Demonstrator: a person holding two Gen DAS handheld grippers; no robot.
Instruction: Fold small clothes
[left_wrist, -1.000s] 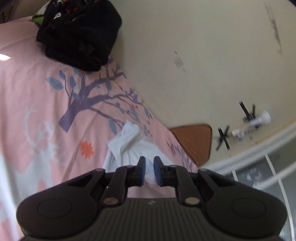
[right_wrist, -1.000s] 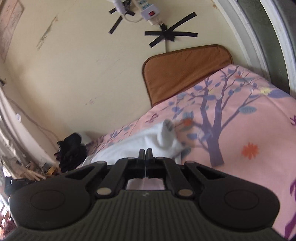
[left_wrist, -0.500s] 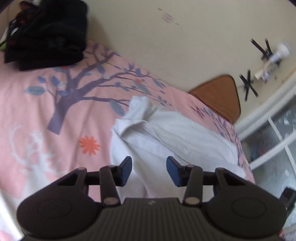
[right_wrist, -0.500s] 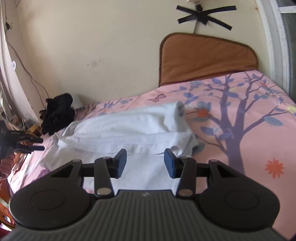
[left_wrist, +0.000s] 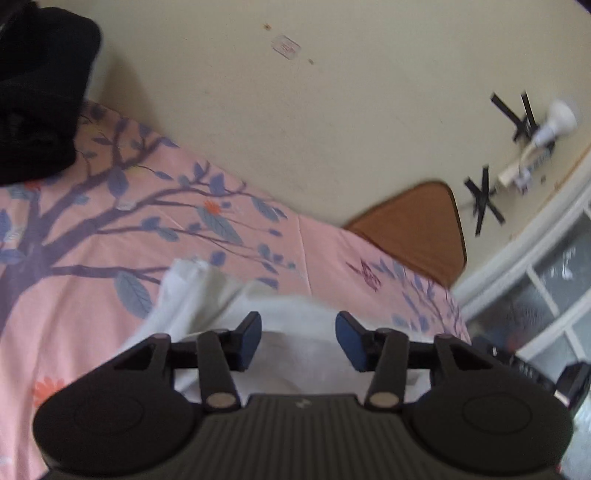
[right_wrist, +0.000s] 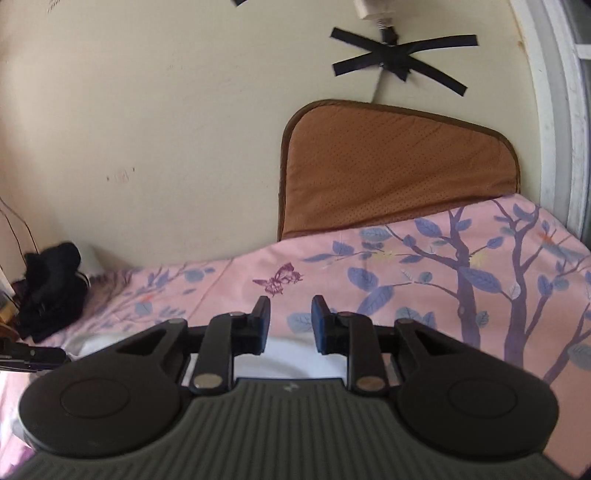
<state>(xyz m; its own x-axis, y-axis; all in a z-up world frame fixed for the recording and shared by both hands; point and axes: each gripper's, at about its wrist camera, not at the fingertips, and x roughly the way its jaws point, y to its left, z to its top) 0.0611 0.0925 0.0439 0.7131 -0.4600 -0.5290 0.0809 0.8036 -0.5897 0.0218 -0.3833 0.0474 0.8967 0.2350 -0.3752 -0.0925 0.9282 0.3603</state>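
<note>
A white garment (left_wrist: 207, 295) lies on the pink tree-print bed sheet (left_wrist: 92, 266). In the left wrist view my left gripper (left_wrist: 298, 341) is open and empty just above the garment, which runs under the fingers and behind the gripper body. In the right wrist view my right gripper (right_wrist: 290, 325) is open and empty; a strip of the white garment (right_wrist: 295, 360) shows below the fingertips, the rest is hidden by the gripper body.
A black pile of clothes (left_wrist: 40, 96) sits at the left end of the bed by the wall; it also shows in the right wrist view (right_wrist: 51, 291). A brown cushion (right_wrist: 395, 173) leans against the cream wall. A window frame (left_wrist: 535, 266) is at the right.
Both grippers, shut on the garment a second ago, opened and let it drop onto the bed. Both have since moved closer over it, so less of it shows.
</note>
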